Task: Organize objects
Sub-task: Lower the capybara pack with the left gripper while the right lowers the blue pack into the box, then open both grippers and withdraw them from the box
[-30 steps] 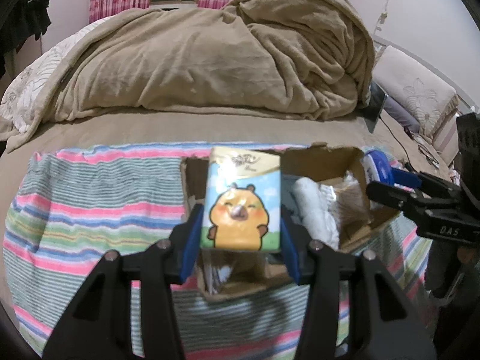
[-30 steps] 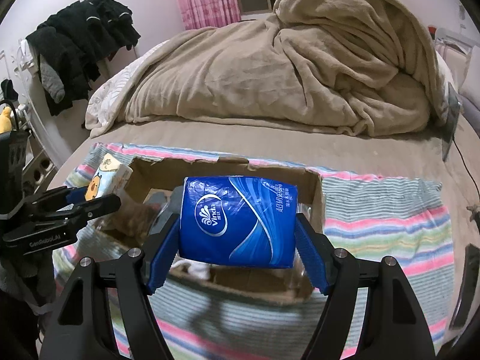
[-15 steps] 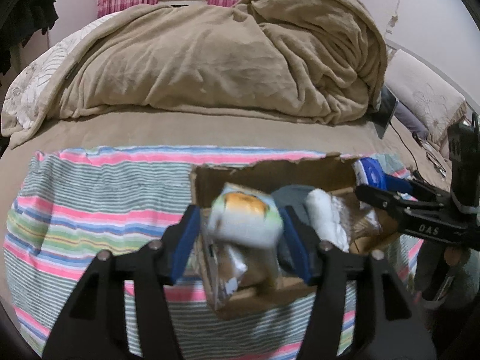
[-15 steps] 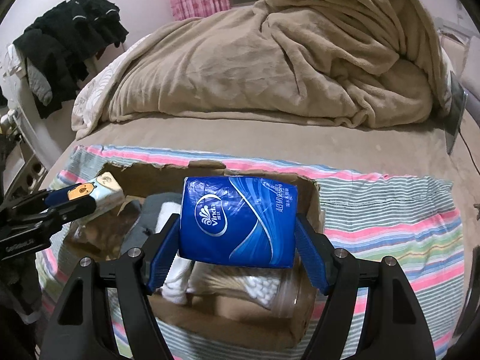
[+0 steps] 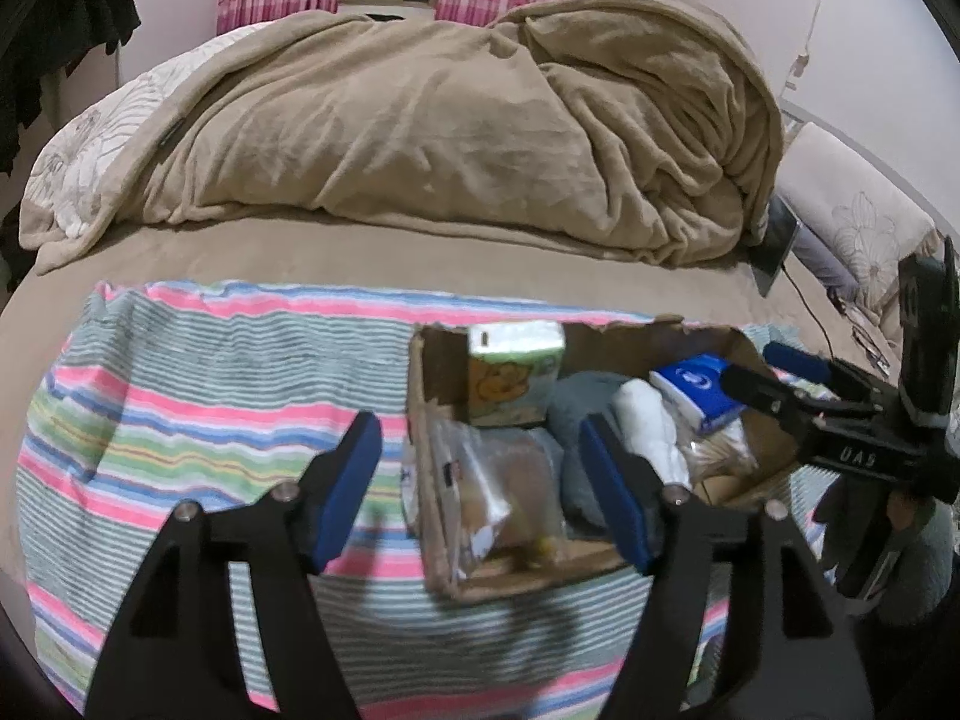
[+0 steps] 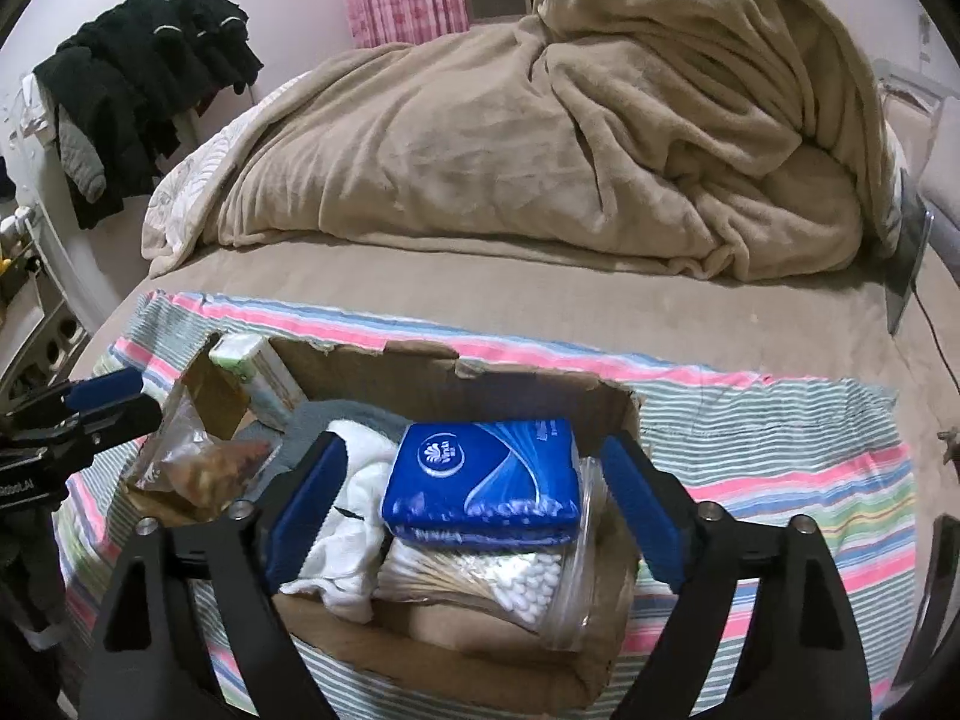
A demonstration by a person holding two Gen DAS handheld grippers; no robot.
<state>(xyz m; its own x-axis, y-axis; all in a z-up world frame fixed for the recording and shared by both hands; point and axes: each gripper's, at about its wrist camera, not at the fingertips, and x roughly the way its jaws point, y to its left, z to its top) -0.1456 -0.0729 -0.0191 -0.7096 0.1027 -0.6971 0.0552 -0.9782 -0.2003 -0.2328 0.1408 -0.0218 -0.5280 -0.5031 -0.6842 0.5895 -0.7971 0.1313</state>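
While the left gripper (image 5: 480, 486) is seen with its jaws spread and nothing between them, the cartoon tissue pack (image 5: 515, 381) is shown standing in the far left corner of the cardboard box (image 5: 420, 384), which rests on the striped cloth (image 5: 198, 396). From the right wrist, the right gripper (image 6: 474, 510) is likewise seen parted and empty; the blue tissue pack (image 6: 483, 483) lies inside the box, on the bag of cotton swabs (image 6: 480, 585), beside a white cloth (image 6: 345, 534).
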